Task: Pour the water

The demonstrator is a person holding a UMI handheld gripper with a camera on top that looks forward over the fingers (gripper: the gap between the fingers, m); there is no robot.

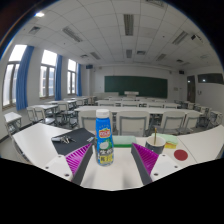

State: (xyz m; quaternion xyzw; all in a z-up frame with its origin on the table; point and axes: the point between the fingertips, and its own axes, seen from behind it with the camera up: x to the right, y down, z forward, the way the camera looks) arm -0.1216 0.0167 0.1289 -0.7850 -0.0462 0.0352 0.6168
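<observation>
The bottle's (103, 137) label print is too small to read; its base sits low between the fingers (80, 160), contact unclear; the cup's (156, 143) contents are unseen

Only the front of the gripper (105, 160) shows: two dark fingers reaching forward, each broad near the camera and narrowing toward its tip. The inner face of each finger carries a bright magenta pad (81, 157), the one on the other side matching it in colour and shape. The pads are flat, wedge-shaped and evenly coloured, and the outer finger bodies look plain black.
</observation>
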